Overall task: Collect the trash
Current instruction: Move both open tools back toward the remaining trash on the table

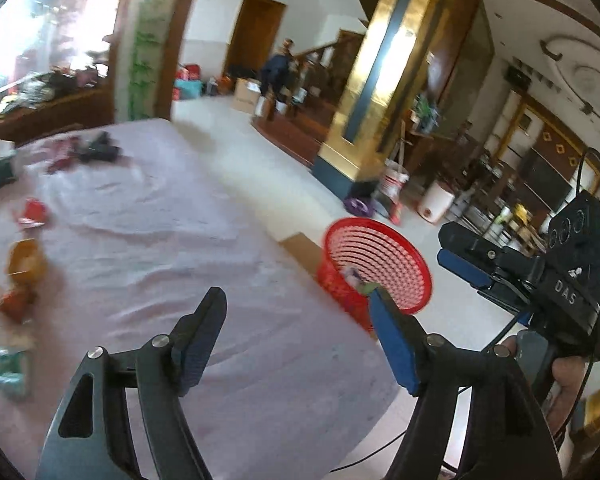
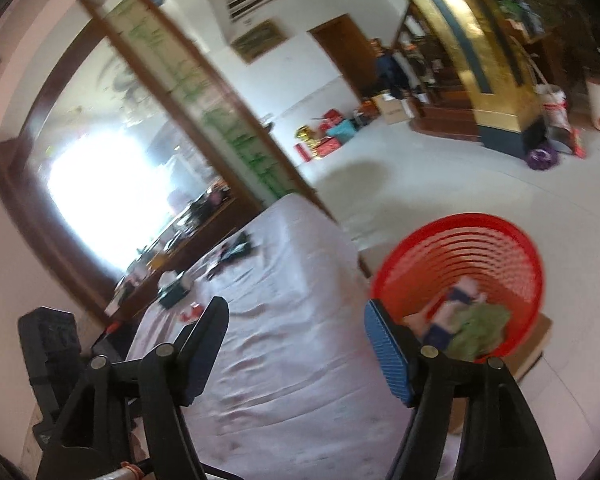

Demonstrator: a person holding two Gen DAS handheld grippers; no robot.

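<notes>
Table (image 1: 220, 240) under a pink cloth fills the near left, wrappers (image 1: 24, 264) strewn along its left edge. Red basket (image 2: 460, 264) sits beside its right edge, trash (image 2: 476, 324) inside. Left hand-held gripper (image 1: 296, 312) and right hand-held gripper (image 2: 296, 320) gape wide, empty.

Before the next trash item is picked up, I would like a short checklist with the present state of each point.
1. Left gripper open and empty: ok.
2. Right gripper open and empty: ok.
3. Red basket upright beside the table, mouth free: ok.
4. Basket has room: ok, only some wrappers at the bottom.
5. Trash left on the table: ok, red wrapper and orange item in the left view.
6. Exact kind of each item: cannot tell, blurred.
</notes>
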